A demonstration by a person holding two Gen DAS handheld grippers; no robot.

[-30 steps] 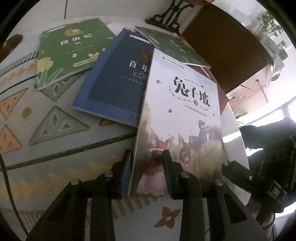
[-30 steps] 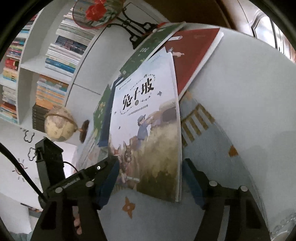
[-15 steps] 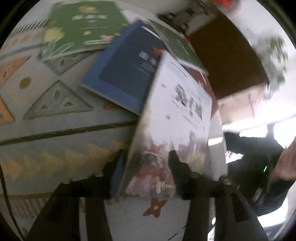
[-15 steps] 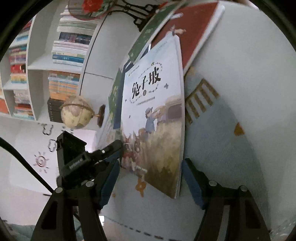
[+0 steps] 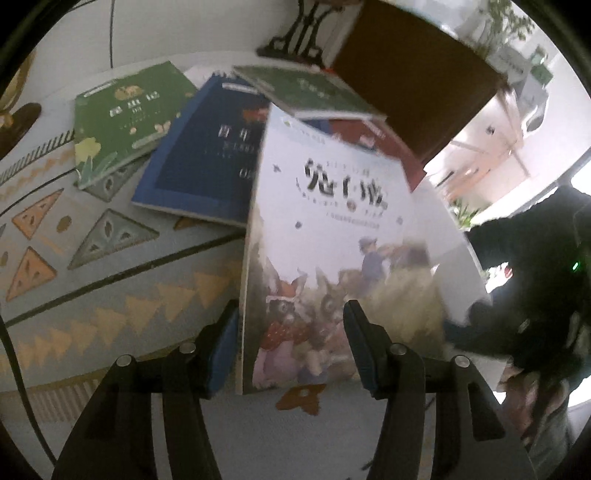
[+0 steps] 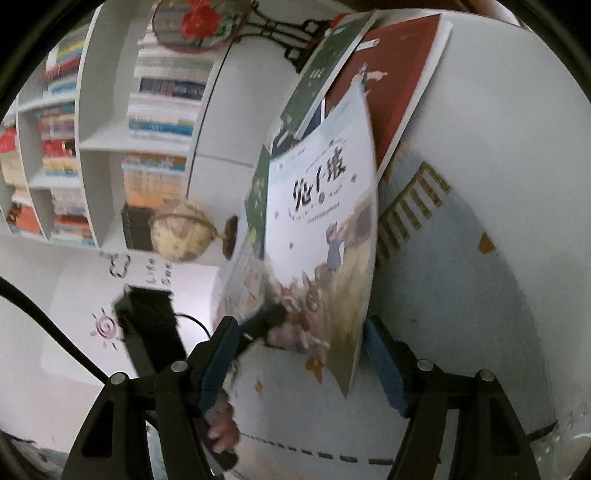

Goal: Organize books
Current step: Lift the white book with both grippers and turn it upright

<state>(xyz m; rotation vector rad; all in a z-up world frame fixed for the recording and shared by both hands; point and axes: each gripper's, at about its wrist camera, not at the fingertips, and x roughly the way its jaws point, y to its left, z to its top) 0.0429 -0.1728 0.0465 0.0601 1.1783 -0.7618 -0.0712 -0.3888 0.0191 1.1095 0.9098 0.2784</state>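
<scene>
A white picture book with rabbits on its cover [image 5: 343,236] [image 6: 325,229] stands tilted up off the patterned tablecloth [image 5: 92,258]. Its near left corner lies between the fingers of my left gripper [image 5: 290,350], which stand wider than the thin book, one under the spine and one over the cover. My right gripper [image 6: 299,365] is open around the book's near edge, with its right pad [image 6: 384,369] close beside the right edge. Behind lie a green book [image 5: 129,122], a blue book [image 5: 207,155], a dark green book [image 5: 306,92] [image 6: 317,74] and a red book [image 6: 395,81].
A black fan stand [image 5: 299,33] and a brown panel [image 5: 413,74] stand at the table's far edge. White bookshelves [image 6: 110,147] full of books and a globe [image 6: 181,229] lie beyond the left side. A hand [image 6: 221,424] holds the left gripper.
The left gripper's jaws have widened around the book's corner. The white book has tipped up more steeply, and both views have shifted with it.
</scene>
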